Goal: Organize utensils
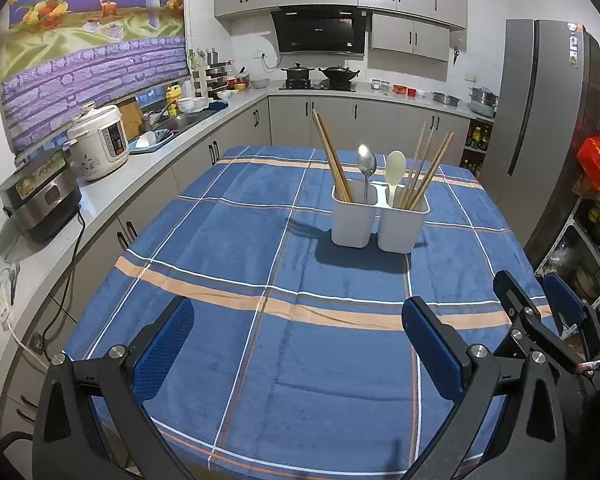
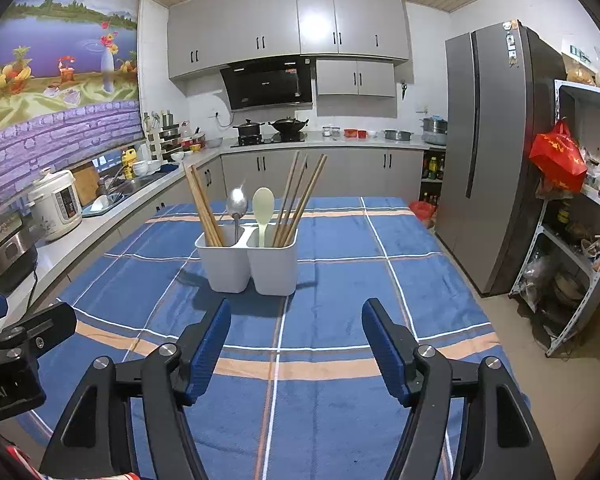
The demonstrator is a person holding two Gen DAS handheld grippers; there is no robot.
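A white two-compartment utensil holder (image 1: 376,222) (image 2: 252,266) stands on the blue plaid tablecloth (image 1: 260,264) (image 2: 340,240). Its left compartment holds wooden chopsticks (image 1: 331,156) (image 2: 202,204) and a metal spoon (image 1: 366,164) (image 2: 236,204). Its right compartment holds a cream spoon (image 1: 394,172) (image 2: 263,208) and several chopsticks (image 1: 426,168) (image 2: 300,196). My left gripper (image 1: 298,320) is open and empty, near the table's front edge. My right gripper (image 2: 296,324) is open and empty, close in front of the holder; it also shows at the right of the left wrist view (image 1: 540,292).
A counter along the left carries a rice cooker (image 1: 98,140) (image 2: 56,204), another cooker (image 1: 40,194) and a sink (image 1: 172,124). A grey fridge (image 1: 540,128) (image 2: 496,152) and a cluttered shelf (image 2: 572,248) stand to the right of the table.
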